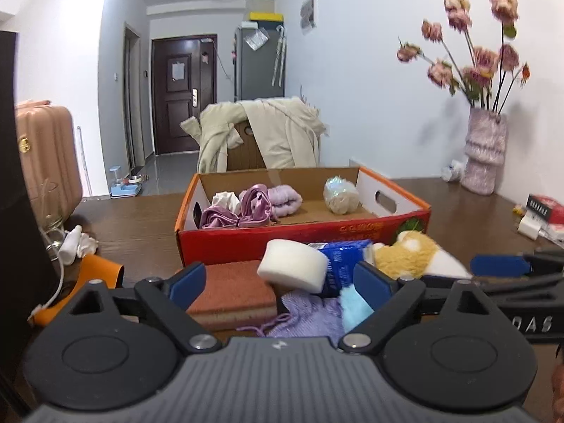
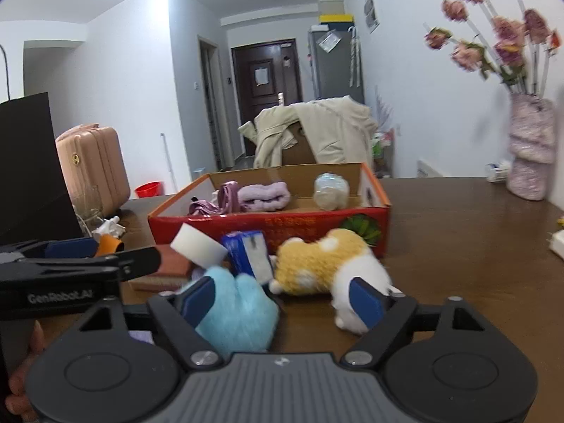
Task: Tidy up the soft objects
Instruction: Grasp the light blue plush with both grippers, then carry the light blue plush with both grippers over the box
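Note:
A red cardboard box (image 1: 282, 232) (image 2: 317, 224) stands on the brown table and holds purple cloths (image 1: 253, 204) and a wrapped pale ball (image 1: 340, 195). In front of it lie a white sponge (image 1: 294, 264), a red-brown sponge (image 1: 232, 296), a blue packet (image 1: 343, 261), a purple knit cloth (image 1: 306, 320), a light-blue plush (image 2: 239, 310) and a tan-and-white plush dog (image 2: 328, 264). My left gripper (image 1: 278, 285) is open above the sponges and cloth. My right gripper (image 2: 282, 299) is open, between the blue plush and the dog.
A vase of pink flowers (image 1: 484, 151) stands at the back right by the wall. An orange piece (image 1: 98, 271) and a white bottle (image 1: 70, 243) lie at the left. A red-and-white packet and charger (image 1: 539, 215) lie far right. A coat-draped chair (image 1: 261, 137) stands behind the table.

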Tool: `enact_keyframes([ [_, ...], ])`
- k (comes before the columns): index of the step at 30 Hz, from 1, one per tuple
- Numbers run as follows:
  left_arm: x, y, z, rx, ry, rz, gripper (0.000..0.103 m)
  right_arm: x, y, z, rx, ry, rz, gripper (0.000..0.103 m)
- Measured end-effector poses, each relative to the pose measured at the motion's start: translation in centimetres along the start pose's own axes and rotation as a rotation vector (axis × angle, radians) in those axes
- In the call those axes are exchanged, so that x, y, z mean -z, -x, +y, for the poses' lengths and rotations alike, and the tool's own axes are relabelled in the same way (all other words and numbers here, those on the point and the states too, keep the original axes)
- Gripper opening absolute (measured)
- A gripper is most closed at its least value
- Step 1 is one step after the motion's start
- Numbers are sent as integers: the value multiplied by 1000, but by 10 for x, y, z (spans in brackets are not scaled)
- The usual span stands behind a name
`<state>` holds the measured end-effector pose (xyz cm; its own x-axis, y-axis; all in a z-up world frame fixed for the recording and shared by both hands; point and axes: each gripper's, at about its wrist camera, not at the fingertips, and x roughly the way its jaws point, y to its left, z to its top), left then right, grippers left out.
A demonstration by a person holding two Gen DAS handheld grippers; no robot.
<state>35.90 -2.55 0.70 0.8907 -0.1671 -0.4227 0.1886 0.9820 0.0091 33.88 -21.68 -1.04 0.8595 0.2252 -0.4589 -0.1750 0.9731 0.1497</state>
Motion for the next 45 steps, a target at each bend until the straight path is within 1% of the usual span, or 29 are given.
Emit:
enact_keyframes([
  [1,-1,-5,1,2,-4,7,92,-3,-5,-1,-7,-1,4,79],
  [3,-2,-15,3,10,-13,32,92,-9,-16,-2,-11,3,10,75],
  [5,1,-19,9,36,1,59,92,-12,-23,-3,-19,3,19,72],
  [7,8,-21,16,51,49,112,92,-11,-28,-3,-36,-5,32,72],
  [9,20,-18,25,63,101,144,92,-6,-30,-2,-71,-18,52,72],
  [11,29,-20,27,45,128,179,90,1,-32,-1,-119,-31,67,72],
  [13,32,-18,29,44,166,187,75,8,-39,3,-136,-35,93,72],
  [15,30,-15,31,65,216,182,70,13,-47,-1,-158,-71,120,72],
  [16,28,-14,32,82,241,175,70,14,-50,-5,-173,-103,134,72],
  [17,26,-13,31,108,261,166,69,16,-54,-9,-189,-140,150,72],
  [19,19,-14,24,161,286,162,64,21,-61,-17,-203,-196,182,72],
  [20,17,-16,19,184,293,167,61,22,-62,-19,-202,-204,182,71],
  [21,16,-19,14,203,302,177,51,23,-61,-19,-203,-205,180,68],
  [22,15,-22,12,219,317,186,47,23,-59,-20,-204,-208,178,65],
  [23,16,-26,9,236,330,205,47,23,-58,-22,-199,-215,176,63],
  [25,17,-30,7,262,348,229,44,25,-56,-29,-187,-229,173,60],
  [27,17,-28,1,272,338,238,41,28,-50,-34,-176,-239,170,58],
  [29,17,-26,-4,301,340,243,41,31,-42,-40,-178,-265,175,57],
  [31,18,-23,-8,312,338,245,42,33,-35,-49,-194,-323,183,57],
  [33,20,-22,-13,312,341,247,43,37,-28,-62,-217,-415,177,61],
  [34,19,-21,-15,313,341,250,43,38,-26,-66,-225,-437,173,62],
  [35,18,-20,-17,318,343,255,43,39,-24,-71,-224,-454,164,66],
  [37,15,-17,-19,352,369,272,42,39,-25,-75,-198,-455,170,64],
  [38,13,-14,-21,371,373,264,42,39,-26,-77,-187,-455,180,59],
  [39,11,-11,-26,378,371,256,42,40,-28,-77,-190,-455,184,48],
  [41,14,-13,-34,366,352,272,42,42,-30,-77,-207,-450,192,33],
  [43,20,-21,-40,339,340,327,42,43,-31,-76,-210,-440,191,33],
  [45,28,-26,-40,333,363,369,42,42,-29,-74,-190,-414,185,30],
])
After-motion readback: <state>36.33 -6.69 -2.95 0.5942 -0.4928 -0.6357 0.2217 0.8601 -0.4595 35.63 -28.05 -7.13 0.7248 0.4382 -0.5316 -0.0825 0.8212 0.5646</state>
